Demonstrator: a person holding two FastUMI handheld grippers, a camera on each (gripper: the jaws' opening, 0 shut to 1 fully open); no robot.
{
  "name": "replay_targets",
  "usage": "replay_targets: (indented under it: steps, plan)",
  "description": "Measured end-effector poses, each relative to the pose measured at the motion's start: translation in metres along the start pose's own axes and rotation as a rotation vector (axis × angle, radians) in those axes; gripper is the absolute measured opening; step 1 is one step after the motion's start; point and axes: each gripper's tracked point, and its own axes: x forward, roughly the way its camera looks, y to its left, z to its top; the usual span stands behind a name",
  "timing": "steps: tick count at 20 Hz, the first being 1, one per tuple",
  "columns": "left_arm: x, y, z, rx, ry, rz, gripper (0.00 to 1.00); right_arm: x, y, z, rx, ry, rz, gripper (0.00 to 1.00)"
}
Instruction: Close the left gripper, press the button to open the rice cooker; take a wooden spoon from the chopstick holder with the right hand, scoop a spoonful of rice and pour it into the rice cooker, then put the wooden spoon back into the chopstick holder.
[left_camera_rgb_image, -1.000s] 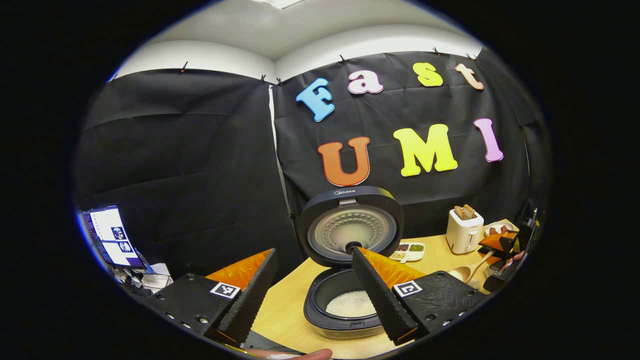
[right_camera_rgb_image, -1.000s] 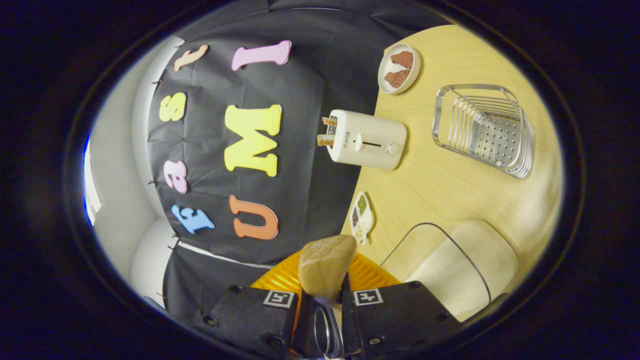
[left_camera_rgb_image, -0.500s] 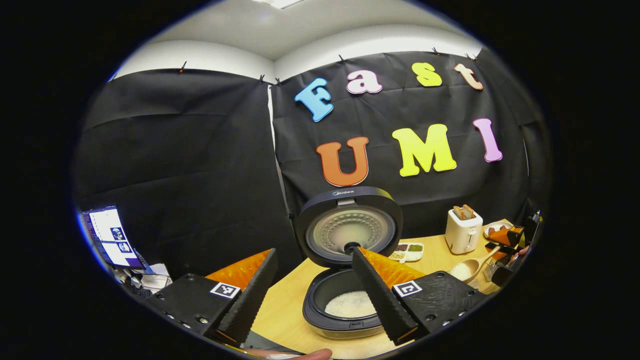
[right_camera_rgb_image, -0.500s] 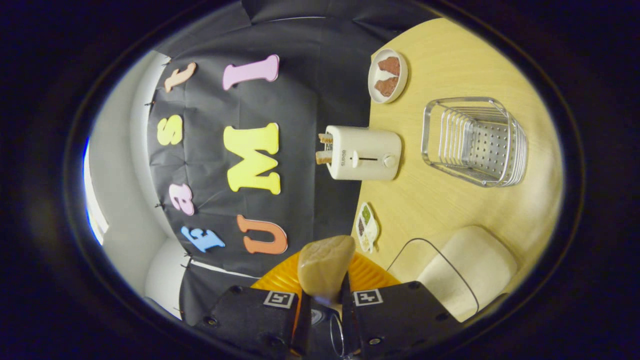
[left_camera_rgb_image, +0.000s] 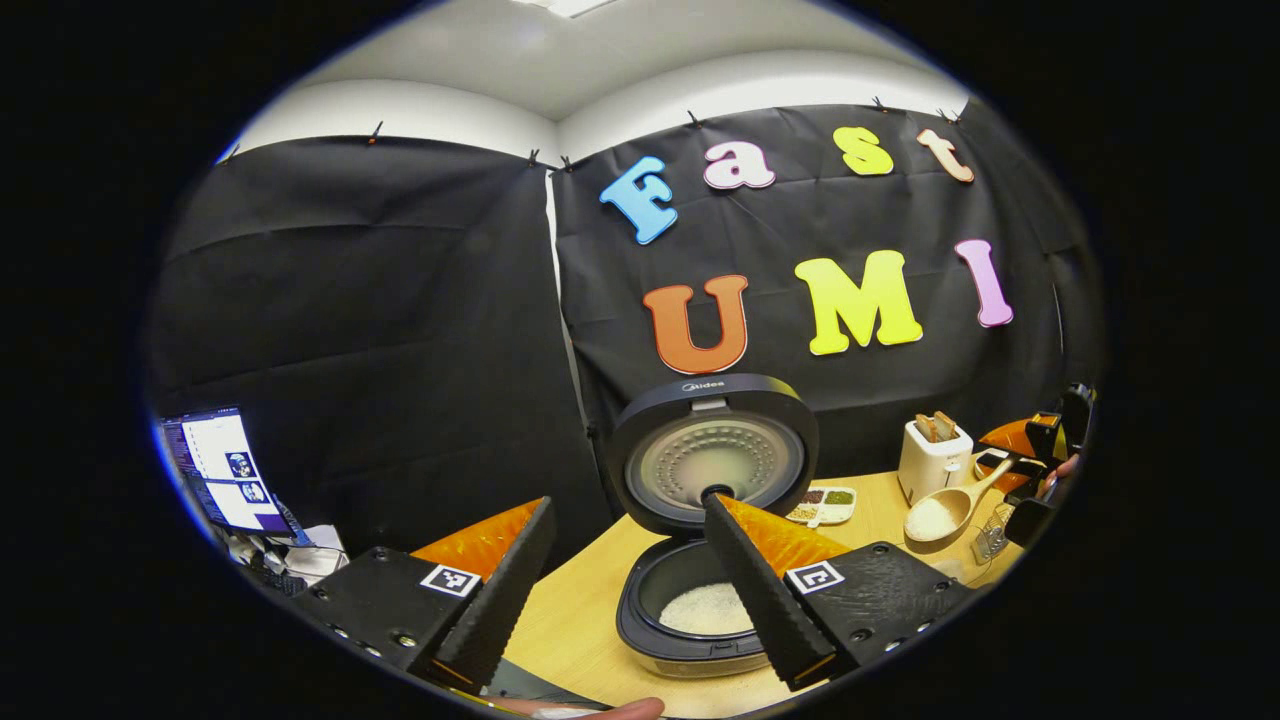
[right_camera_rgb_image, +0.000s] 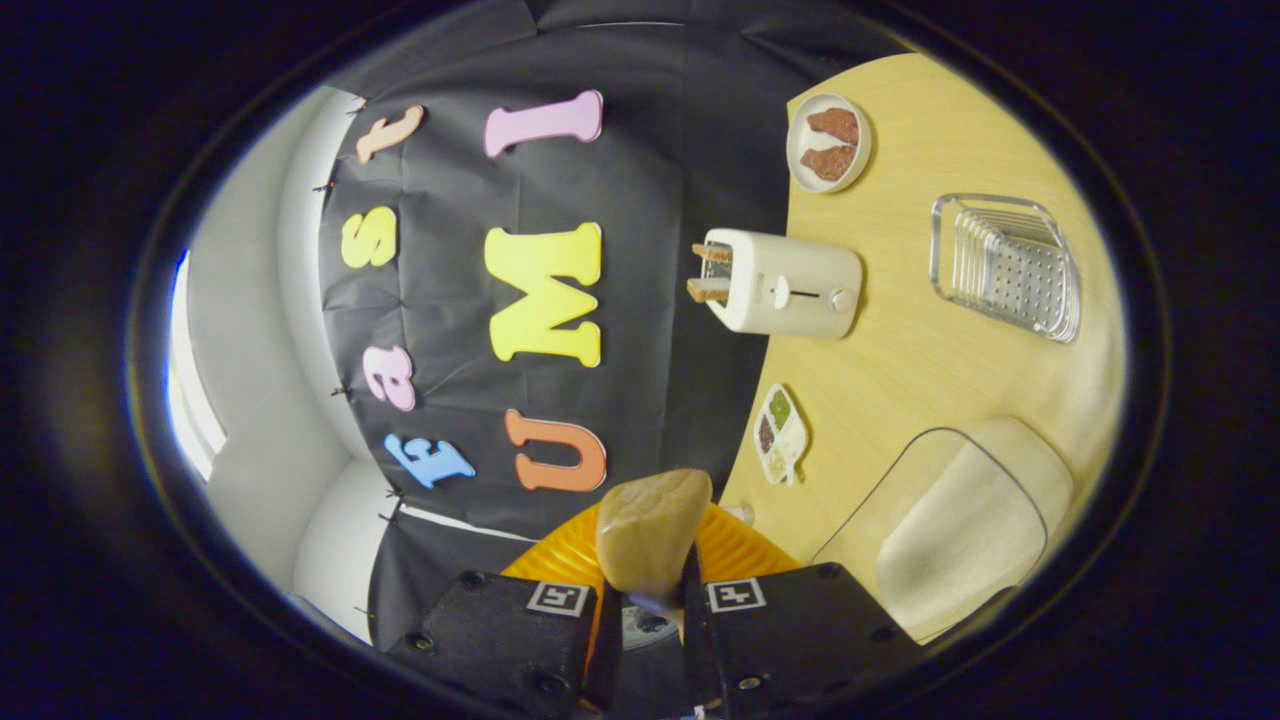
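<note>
We see the right gripper (right_camera_rgb_image: 645, 600) clamped on the wooden spoon (left_camera_rgb_image: 945, 507), apparently rice-filled, right of the open rice cooker (left_camera_rgb_image: 705, 560); left gripper (left_camera_rgb_image: 625, 590) jaws apart.

Left tongs (left_camera_rgb_image: 625, 590) agape, right tongs (right_camera_rgb_image: 645, 610) seemingly clamped.

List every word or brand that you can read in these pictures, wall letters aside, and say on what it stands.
"Midea": on the top edge of the raised rice cooker lid.
Toaster: a short word on its side, too blurred to read.
Screen: its text is too small to read.
</note>
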Motion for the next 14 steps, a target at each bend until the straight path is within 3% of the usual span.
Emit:
replay_targets:
  steps: [6, 11, 14]
  plan:
    - [-0.005, 0.021, -0.005, -0.021, 0.004, 0.043, 0.96, 0.033, 0.024, -0.077, -0.004, 0.113, 0.012, 0.29]
    - [-0.009, 0.038, -0.013, -0.029, 0.022, 0.078, 0.96, 0.063, 0.018, -0.137, 0.014, 0.177, -0.009, 0.3]
    - [-0.009, 0.046, -0.016, -0.034, 0.025, 0.094, 0.95, 0.076, 0.008, -0.166, -0.041, 0.2, -0.031, 0.3]
